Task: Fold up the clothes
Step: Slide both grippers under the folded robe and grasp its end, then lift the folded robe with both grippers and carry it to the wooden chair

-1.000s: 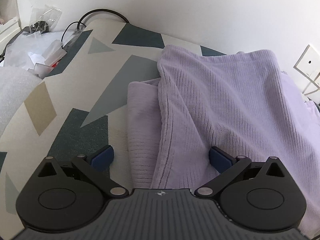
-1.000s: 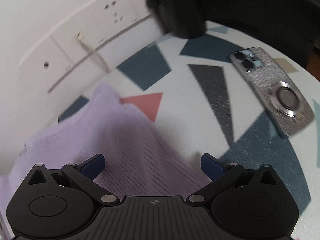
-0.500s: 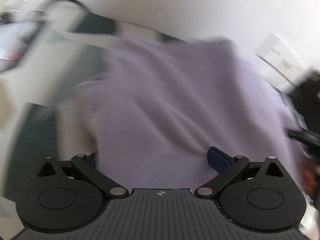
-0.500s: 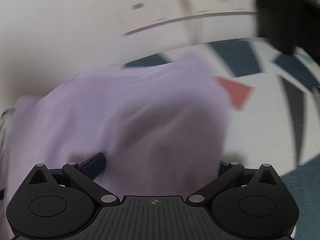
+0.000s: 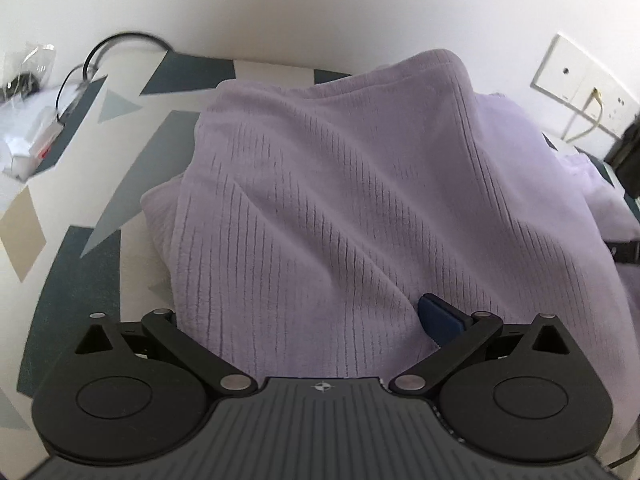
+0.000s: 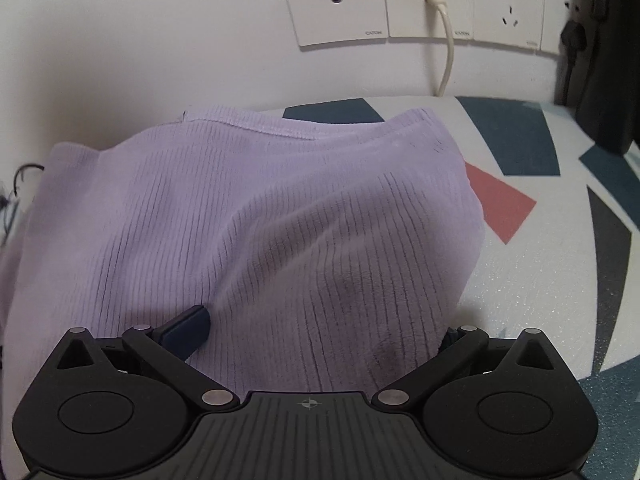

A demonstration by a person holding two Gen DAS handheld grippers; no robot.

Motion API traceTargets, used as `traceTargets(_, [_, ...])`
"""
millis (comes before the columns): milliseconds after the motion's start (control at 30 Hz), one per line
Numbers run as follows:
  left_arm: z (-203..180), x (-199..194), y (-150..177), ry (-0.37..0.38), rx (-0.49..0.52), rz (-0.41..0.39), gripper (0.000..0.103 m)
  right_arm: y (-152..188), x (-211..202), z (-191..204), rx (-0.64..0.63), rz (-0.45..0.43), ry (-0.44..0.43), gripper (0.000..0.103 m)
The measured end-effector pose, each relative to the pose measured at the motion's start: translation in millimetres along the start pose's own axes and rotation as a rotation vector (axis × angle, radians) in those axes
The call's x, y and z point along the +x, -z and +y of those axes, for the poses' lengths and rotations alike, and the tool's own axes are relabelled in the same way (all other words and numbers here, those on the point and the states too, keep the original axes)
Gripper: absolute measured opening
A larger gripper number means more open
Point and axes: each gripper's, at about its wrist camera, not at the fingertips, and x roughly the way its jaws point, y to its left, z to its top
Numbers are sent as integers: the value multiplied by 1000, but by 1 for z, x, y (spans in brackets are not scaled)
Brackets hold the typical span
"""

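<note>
A lilac ribbed knit garment (image 5: 340, 200) lies bunched in loose folds on the patterned tabletop (image 5: 80, 264). My left gripper (image 5: 304, 320) is open at the garment's near edge. Fabric lies between its wide-apart fingers and covers the left fingertip; the blue right pad (image 5: 438, 320) shows. In the right wrist view the same garment (image 6: 280, 220) humps up in front of my right gripper (image 6: 320, 332), which is open too. Its blue left pad (image 6: 188, 328) rests on the cloth, and the right fingertip is hidden behind a fold.
A white wall runs close behind the table, with socket plates (image 6: 424, 4) and a cream cable (image 6: 448, 52). Plastic bags and a black cable (image 5: 36, 92) lie at the far left. A dark object (image 6: 608, 80) stands at the right. Bare tabletop (image 6: 560, 260) lies right of the garment.
Both views swung quickly onto the garment, which now fills the space between each pair of fingers. The phone seen earlier in the right wrist view is out of frame. Both grippers stayed open.
</note>
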Motion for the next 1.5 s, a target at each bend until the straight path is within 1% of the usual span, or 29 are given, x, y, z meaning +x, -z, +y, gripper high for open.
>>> traceTargets(67, [2,-3,1,34,-31,21,100,1,-1,4,-2,5,-20,102])
traceTargets(100, [2,-5,3,45,-39,30,100,2,-2,6,-16,17,-50,102])
traceTargets(200, [-3,-5,10,16,14,21,103,-2,-1,4,-51,40,-76,102])
traceTargets(267, [-7,-2,9,-16,18,17,103,-6,0,0,-57,49,-91,102])
traceTargets(367, [-10,0,7,-53,-28,-1,103,-6,2,5,-93,46,-60,102])
traceTargets(433, [-12,-3,11,-69,-53,-23,101,-5,4,12,-124,46,-32,102])
traceTargets(467, [-14,-8,15,-70,-63,-35,91,-4,5,15,-139,46,-18,101])
traceTargets(500, [-15,-14,18,-66,-82,-40,76,-5,3,14,-129,46,-27,94])
traceTargets(533, [-14,-19,19,-61,-105,-35,69,-5,0,14,-132,44,-48,86])
traceTargets(567, [-14,-24,19,-56,-129,-27,60,-5,-4,14,-135,42,-70,69])
traceTargets(600, [-13,-29,21,-54,-158,-8,57,-5,-5,15,-143,52,-97,59])
traceTargets(667, [-11,-36,26,-51,-215,15,51,-3,-6,21,-172,65,-132,54])
traceTargets(733, [-15,-47,36,-72,-233,2,47,0,-5,28,-191,67,-166,49])
traceTargets(767, [-18,-53,42,-89,-235,-10,45,2,-7,32,-197,63,-185,44])
traceTargets(800, [-22,-61,48,-114,-234,-31,44,5,-9,37,-202,58,-204,40])
traceTargets(833, [-24,-70,53,-135,-233,-53,42,8,-13,41,-208,47,-224,39])
traceTargets(900, [-23,-92,60,-145,-246,-117,38,16,-25,48,-211,4,-268,33])
traceTargets(967, [-20,-120,63,-152,-267,-183,37,19,-39,50,-194,-39,-342,31])
traceTargets(1067, [-18,-159,58,-193,-273,-251,35,13,-61,50,-133,-109,-483,29])
traceTargets(1133, [-13,-186,58,-207,-291,-301,35,4,-73,58,-141,-151,-544,29])
traceTargets(1267, [-1,-237,72,-260,-359,-388,35,-10,-95,87,-189,-171,-675,29])
traceTargets(1333, [7,-264,89,-312,-394,-426,35,-12,-108,106,-225,-172,-736,29])
traceTargets(1433, [25,-303,120,-356,-480,-463,35,-10,-128,136,-288,-160,-820,29])
traceTargets(1500, [37,-327,143,-391,-515,-487,35,1,-149,162,-341,-146,-868,29])
